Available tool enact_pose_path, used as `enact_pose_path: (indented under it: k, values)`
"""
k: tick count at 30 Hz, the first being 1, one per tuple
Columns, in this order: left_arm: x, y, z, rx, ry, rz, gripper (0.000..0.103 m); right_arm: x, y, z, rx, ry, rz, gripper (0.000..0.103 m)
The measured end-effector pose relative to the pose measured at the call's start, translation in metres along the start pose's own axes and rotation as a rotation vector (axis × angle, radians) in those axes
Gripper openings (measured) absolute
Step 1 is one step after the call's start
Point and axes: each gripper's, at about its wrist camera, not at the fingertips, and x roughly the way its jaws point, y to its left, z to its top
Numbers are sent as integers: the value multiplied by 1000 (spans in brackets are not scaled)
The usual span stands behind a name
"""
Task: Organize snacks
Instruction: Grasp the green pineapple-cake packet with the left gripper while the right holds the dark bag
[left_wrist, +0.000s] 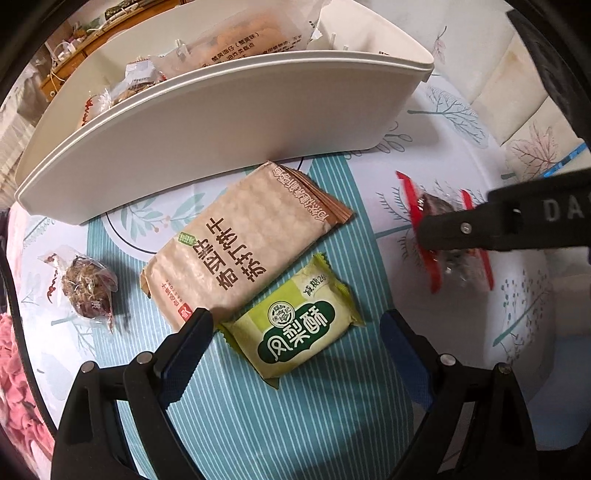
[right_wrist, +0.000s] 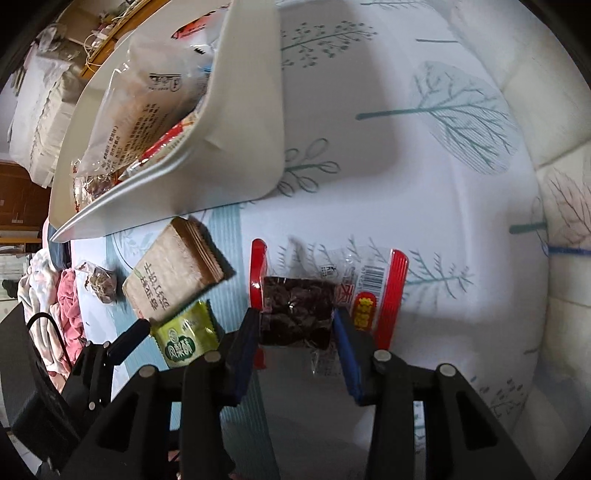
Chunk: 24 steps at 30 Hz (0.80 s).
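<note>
My left gripper (left_wrist: 297, 328) is open and points down over a green pineapple-cake packet (left_wrist: 295, 328), its fingers standing wide on either side. A beige cracker pack (left_wrist: 243, 243) lies just beyond, partly under the green one. My right gripper (right_wrist: 297, 325) is shut on a clear red-edged packet (right_wrist: 295, 310) of dark dried fruit, pads against the sides of the dark block. In the left wrist view one black finger of the right gripper (left_wrist: 461, 229) crosses that packet (left_wrist: 410, 199). A small clear-wrapped dark snack (left_wrist: 86, 288) lies to the left. The white bin (left_wrist: 221, 122) holds several packets.
Everything rests on a tablecloth (right_wrist: 424, 166) printed with teal trees and stripes. The bin (right_wrist: 236, 147) stands at the far left in the right wrist view. Pink fabric (left_wrist: 14, 369) hangs off the table's left edge. Cluttered furniture shows behind the bin.
</note>
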Motion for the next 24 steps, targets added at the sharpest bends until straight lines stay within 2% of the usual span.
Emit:
enact_pose_path:
  k: [1,3,4,8,11,14,24]
  values:
    - [0,-2,-1,-3,-3,4,91,-1,-1,-1,3,1,1,41]
    - [-3,-7,-1,-7,-17,21,82,-2,-5,-4,8,2,3,41]
    - [-4,-8,-1,-12,-25,37,81,-3,-7,-5,10,3,3,41]
    - [-6,-9,-2,-34,-40,39,74,-4,-8,-10,16,9,3,41]
    - [-11,-10,-7,-40,-51,46,63,-6,-11,-12,17,13,5,41]
    - [-11,-11,-12,-48,-51,40,56,-7,-12,-15,16,18,5,41]
    - [-22,9,-36,-119,-51,-14,52,-4,-1,-23,0,23,7,41]
